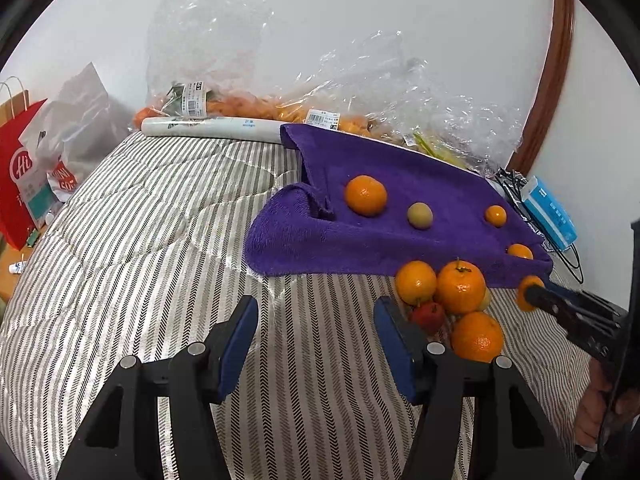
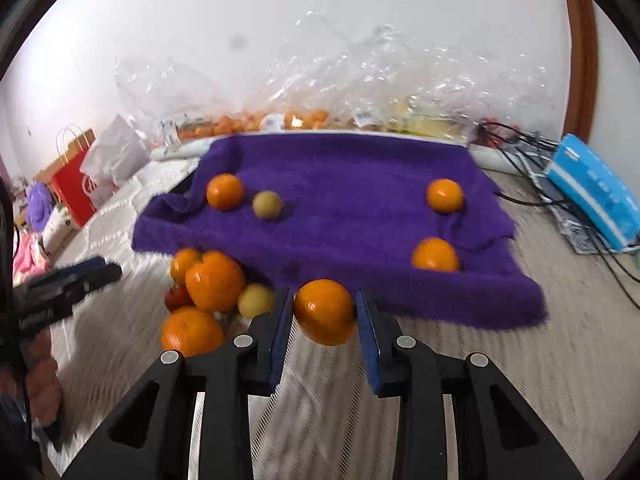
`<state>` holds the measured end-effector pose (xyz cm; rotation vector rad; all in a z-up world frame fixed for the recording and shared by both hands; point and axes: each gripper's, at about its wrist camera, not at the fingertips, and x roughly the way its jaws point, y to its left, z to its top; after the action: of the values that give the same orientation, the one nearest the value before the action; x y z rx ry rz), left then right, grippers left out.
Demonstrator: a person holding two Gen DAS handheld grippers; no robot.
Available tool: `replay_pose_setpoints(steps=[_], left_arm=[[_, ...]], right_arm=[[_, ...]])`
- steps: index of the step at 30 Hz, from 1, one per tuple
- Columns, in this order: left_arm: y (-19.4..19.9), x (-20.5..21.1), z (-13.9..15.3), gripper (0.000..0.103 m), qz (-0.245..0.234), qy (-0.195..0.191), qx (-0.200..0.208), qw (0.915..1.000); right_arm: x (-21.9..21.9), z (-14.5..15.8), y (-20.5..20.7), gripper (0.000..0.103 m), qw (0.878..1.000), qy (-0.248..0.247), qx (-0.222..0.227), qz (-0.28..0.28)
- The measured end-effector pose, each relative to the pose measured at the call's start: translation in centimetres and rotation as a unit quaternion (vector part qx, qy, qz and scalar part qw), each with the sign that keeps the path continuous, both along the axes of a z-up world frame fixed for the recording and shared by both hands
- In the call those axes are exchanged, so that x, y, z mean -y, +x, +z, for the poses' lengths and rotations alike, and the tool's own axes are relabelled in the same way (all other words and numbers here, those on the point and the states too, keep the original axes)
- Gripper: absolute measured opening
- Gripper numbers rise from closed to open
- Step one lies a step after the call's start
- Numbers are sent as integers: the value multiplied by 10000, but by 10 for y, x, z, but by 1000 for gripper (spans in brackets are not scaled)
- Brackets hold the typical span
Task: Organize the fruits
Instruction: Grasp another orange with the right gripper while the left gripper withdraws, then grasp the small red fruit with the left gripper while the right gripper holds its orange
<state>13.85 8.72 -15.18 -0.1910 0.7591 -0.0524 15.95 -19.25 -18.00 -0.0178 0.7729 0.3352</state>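
**K:** Striped quilt (image 1: 140,248) on a bed, white wall behind, clear produce bags (image 1: 360,96) along the far edge. Purple towel (image 2: 340,208) spread mid-bed. What's on it?

**R:** Four oranges-ish: one orange (image 2: 225,191) far left with a greenish-yellow fruit (image 2: 267,204) just beside it, one orange far right (image 2: 445,195), one near right (image 2: 435,255). Looks sorted into left and right groups, but that's my read.

**K:** Unsorted stock?

**R:** Pile (image 2: 208,300) on the quilt just off the towel's near-left edge. Oranges, one small red fruit (image 2: 177,297), one pale yellow one (image 2: 256,300).

**K:** Right gripper (image 2: 325,312)?

**R:** Clamped on a small orange (image 2: 325,311), blue pads touching both sides. Held at the towel's near edge, seemingly above the quilt. Right view is motion-blurred, so likely mid-carry.

**K:** Left gripper (image 1: 316,340)?

**R:** Jaws spread wide, nothing between them. Low over the quilt, just left of the pile.

**K:** Step?

**R:** Transport, pile to towel. Pick seems done, place not done.

**K:** Next move?

**R:** Carry farther in over the towel, probably toward the right-hand oranges. Set down low before releasing; round fruit on rumpled terry may roll. Avoid knocking the near-right orange. Left could take the next one from the pile.
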Motion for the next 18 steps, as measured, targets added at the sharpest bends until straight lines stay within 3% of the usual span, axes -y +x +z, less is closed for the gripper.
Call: replay_pose_setpoints(steps=[4, 8, 12, 18], left_arm=[[1, 0, 0, 58, 6, -3, -24, 10000], [2, -4, -2, 58, 60, -95, -95, 9999], [5, -6, -4, 58, 52, -171, -158, 9997], [5, -1, -4, 58, -119, -200, -150, 9996]], right_arm=[[3, -11, -3, 32, 9996, -221, -194, 18], [-3, -17, 3, 34, 9996, -250, -117, -74], [-10, -26, 16, 33, 9984, -365, -442, -24], [11, -14, 6, 32, 9999, -84, -43, -118]])
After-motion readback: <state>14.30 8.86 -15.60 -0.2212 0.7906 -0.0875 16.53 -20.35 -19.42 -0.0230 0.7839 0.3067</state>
